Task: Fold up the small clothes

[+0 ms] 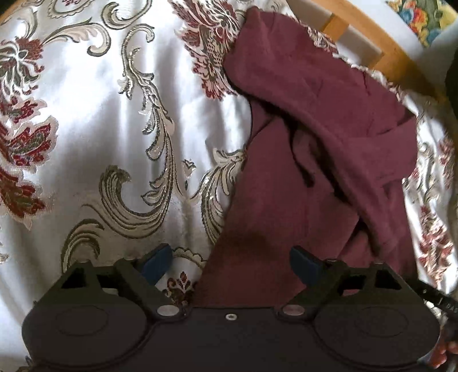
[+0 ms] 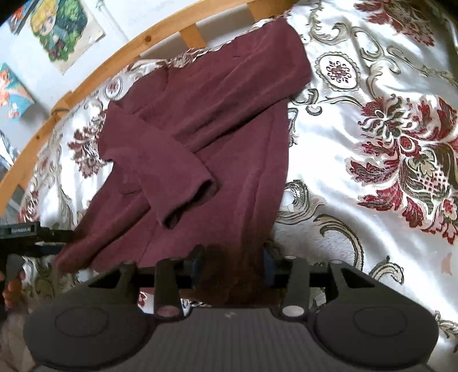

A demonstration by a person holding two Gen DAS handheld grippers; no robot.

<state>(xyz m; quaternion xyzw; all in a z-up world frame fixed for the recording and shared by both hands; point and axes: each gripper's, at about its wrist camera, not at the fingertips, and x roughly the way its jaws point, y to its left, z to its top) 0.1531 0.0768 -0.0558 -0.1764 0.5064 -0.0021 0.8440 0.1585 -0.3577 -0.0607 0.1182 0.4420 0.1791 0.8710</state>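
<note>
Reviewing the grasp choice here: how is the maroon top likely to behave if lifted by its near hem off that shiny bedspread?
The maroon top would probably droop; its sleeve already lies folded across the body in soft creases. It may slide easily, since the bedspread looks satiny. The right gripper has hem cloth bunched between its fingers, suggesting thin, compressible fabric.

One maroon garment point(image 2: 206, 137) lies on one floral bedspread point(image 2: 372, 143) – a single piece of clothing, with two sleeves in view, one of them point(image 2: 171, 183) folded across the body with its cuff open. Two handheld grippers are present: the right gripper point(image 2: 233, 267) and the left gripper point(image 1: 229, 261), each with two fingers. Behind the bed runs one curved wooden rail point(image 2: 120, 45) – and three colourful pictures point(image 2: 63, 25) show on the wall above it.
</note>
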